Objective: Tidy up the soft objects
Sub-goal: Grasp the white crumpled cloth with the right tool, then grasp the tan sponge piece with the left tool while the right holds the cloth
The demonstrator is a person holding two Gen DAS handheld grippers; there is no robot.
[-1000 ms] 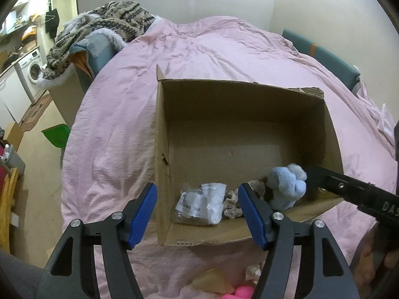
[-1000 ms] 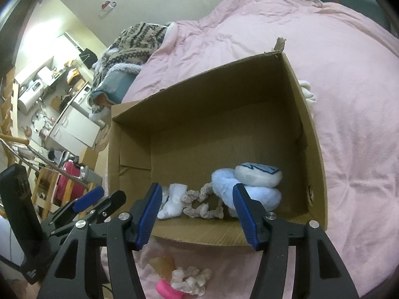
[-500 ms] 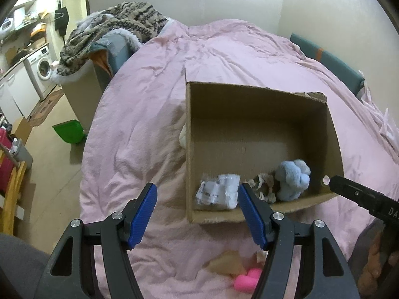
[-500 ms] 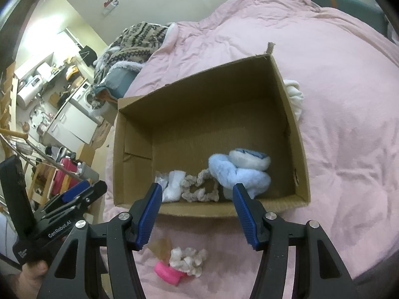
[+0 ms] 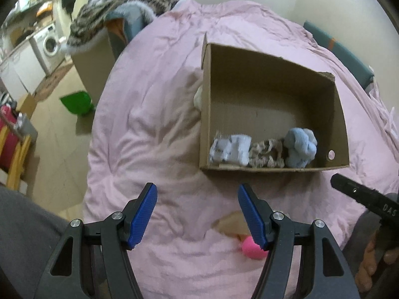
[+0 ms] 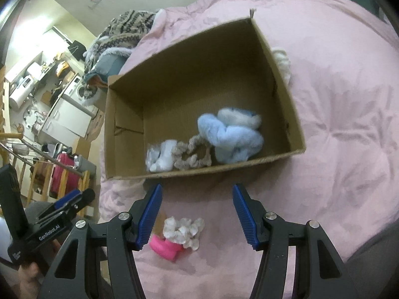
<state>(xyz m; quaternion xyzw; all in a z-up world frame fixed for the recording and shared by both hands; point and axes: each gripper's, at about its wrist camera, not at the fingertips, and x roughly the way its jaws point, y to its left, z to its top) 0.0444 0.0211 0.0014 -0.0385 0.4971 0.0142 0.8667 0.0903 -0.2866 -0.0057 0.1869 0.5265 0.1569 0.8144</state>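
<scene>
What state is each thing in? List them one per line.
cardboard box: open-topped, on the pink duvet.
blue plush: in the box, at its near wall.
beige scrunchie: in the box, beside the plush.
white bundle: in the box.
white scrunchie: outside, on the duvet.
pink item: outside, on the duvet.
left tongs: open, empty.
right tongs: open, empty.

Two handheld black plastic grippers: the left gripper and right gripper each carry ribbed blue pads and silver screws. White "GenRobot.AI" lettering marks one body; bare fingers and grey sleeves show at the edges.
</scene>
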